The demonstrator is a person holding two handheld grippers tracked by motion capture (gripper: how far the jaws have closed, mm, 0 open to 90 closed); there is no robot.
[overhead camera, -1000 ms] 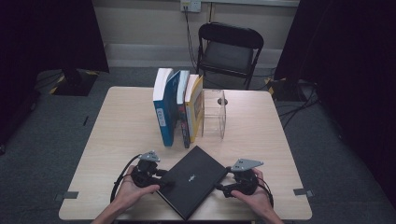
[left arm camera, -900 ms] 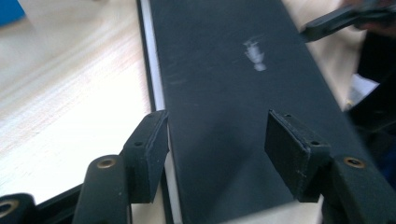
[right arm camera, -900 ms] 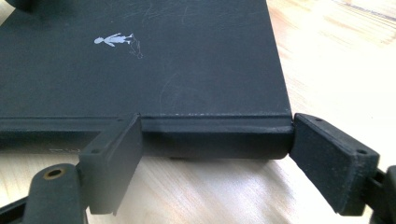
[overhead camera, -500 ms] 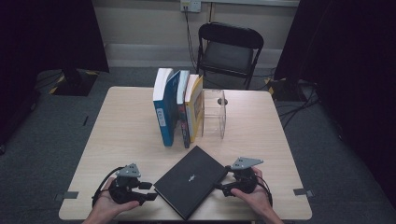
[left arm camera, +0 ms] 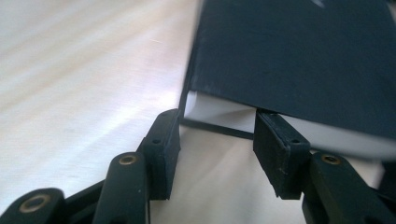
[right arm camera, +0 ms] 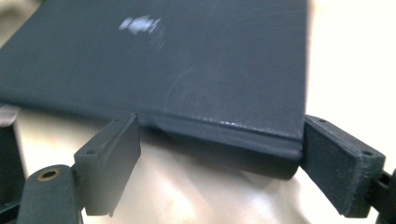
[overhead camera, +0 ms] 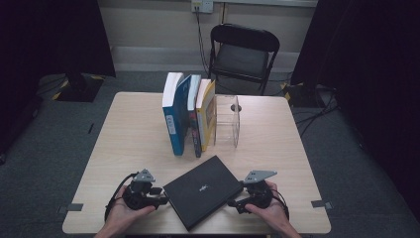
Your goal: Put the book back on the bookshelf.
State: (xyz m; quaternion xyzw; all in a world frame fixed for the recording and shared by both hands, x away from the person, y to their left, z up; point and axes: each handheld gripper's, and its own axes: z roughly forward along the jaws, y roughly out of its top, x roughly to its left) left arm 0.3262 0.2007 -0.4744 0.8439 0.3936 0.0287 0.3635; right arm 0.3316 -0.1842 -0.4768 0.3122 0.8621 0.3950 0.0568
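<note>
Black book (overhead camera: 203,191), white pages; pale wood table (overhead camera: 124,134).

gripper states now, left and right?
Left gripper: open, jaws at the black book page edge.
Right gripper: open, jaws straddling its spine corner.

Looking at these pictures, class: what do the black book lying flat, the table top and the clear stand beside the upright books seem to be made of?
Black book: matte card or coated cover, faintly scuffed, white paper page block at its edge.
Table top: pale wood-grain, likely laminate, with a soft sheen.
Clear stand: see-through, glossy, probably acrylic plastic; the table shows through it.
</note>
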